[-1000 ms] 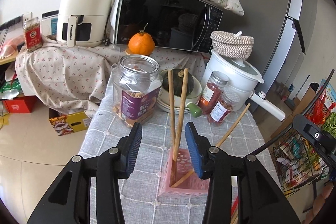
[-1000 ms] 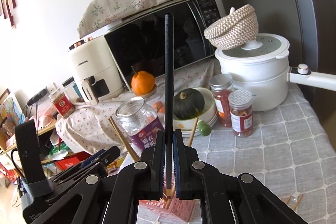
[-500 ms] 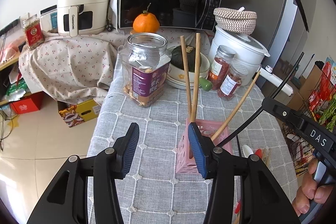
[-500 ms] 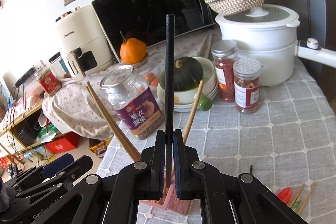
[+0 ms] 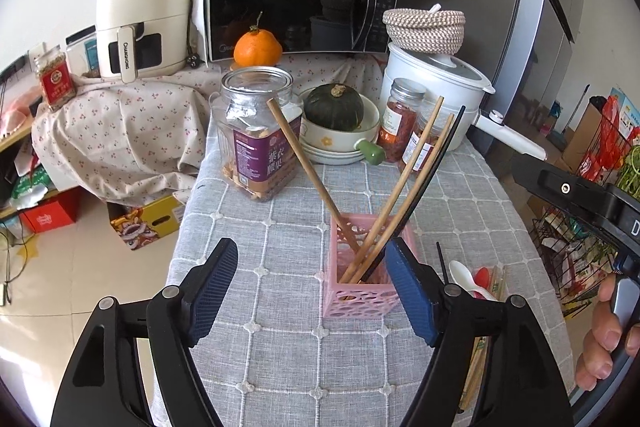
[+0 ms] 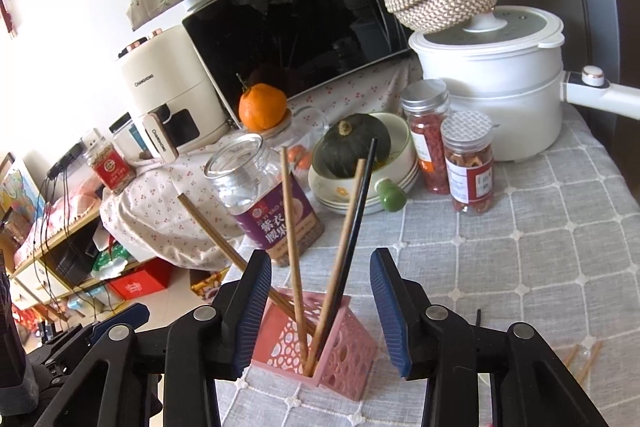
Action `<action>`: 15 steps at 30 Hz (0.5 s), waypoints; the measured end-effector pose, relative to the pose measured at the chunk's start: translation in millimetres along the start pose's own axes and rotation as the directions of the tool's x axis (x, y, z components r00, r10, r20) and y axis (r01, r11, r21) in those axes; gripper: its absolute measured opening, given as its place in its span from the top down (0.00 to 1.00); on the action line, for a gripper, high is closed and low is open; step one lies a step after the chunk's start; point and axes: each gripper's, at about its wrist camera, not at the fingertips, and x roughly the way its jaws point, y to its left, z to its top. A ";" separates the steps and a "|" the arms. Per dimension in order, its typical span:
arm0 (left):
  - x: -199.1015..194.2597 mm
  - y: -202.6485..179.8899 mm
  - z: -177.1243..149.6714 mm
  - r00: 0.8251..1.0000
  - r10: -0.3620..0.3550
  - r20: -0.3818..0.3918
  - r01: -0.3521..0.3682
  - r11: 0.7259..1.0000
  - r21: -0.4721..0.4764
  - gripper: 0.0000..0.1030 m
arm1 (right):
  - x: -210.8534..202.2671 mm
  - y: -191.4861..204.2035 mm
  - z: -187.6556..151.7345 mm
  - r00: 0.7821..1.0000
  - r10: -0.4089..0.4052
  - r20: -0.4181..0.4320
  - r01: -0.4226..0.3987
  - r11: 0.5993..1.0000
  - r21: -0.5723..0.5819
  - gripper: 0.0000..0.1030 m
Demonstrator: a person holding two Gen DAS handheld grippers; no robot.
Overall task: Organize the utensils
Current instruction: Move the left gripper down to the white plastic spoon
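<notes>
Right tool (image 6: 318, 311): jaws opening, nothing gripped; black chopstick (image 6: 358, 211) stands free in pink holder (image 6: 340, 367). Left tool (image 5: 312, 291): jaws opening, empty, holder at its 1 o'clock.

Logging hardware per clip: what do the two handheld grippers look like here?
Both are the same design. The left gripper and right gripper each have glossy black plastic linkage arms joined by silver round-head pivot screws, ending in two flat fingers faced with dark blue ribbed pads. Seen from the left wrist, the right unit's black body carries a small screw and a partly cropped white letter "D". No cables or sleeves show.
</notes>
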 end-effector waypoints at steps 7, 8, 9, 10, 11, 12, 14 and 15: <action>-2.8 -22.6 -11.9 0.997 -0.035 -0.063 0.037 0.999 0.035 0.20 | -36.1 -22.5 -4.3 0.998 -0.062 0.010 0.062 0.998 -0.017 0.35; -3.3 -27.7 -14.0 0.997 -0.039 -0.071 0.042 0.998 0.045 0.19 | -41.0 -26.7 -5.5 0.997 -0.074 0.010 0.075 0.997 -0.018 0.32; -3.8 -33.6 -16.3 0.996 -0.044 -0.079 0.049 0.997 0.055 0.19 | -45.5 -31.1 -6.6 0.996 -0.087 0.008 0.087 0.996 -0.018 0.31; -4.0 -39.2 -18.3 0.995 -0.052 -0.088 0.057 0.996 0.065 0.19 | -49.9 -35.8 -7.9 0.995 -0.100 0.005 0.100 0.995 -0.015 0.30; -4.0 -45.1 -21.1 0.993 -0.063 -0.099 0.070 0.995 0.075 0.19 | -53.6 -40.3 -9.5 0.994 -0.113 -0.001 0.113 0.994 -0.011 0.28; -3.1 -51.5 -23.4 0.991 -0.079 -0.113 0.088 0.992 0.085 0.18 | -57.1 -45.1 -10.9 0.992 -0.125 -0.009 0.125 0.992 -0.006 0.27; 0.2 -65.6 -27.9 0.983 -0.105 -0.151 0.122 0.987 0.106 0.18 | -63.5 -54.7 -14.2 0.988 -0.151 -0.028 0.151 0.989 0.002 0.26; 2.0 -73.0 -30.4 0.979 -0.114 -0.166 0.133 0.985 0.112 0.18 | -66.5 -59.7 -15.8 0.986 -0.163 -0.036 0.163 0.987 0.004 0.25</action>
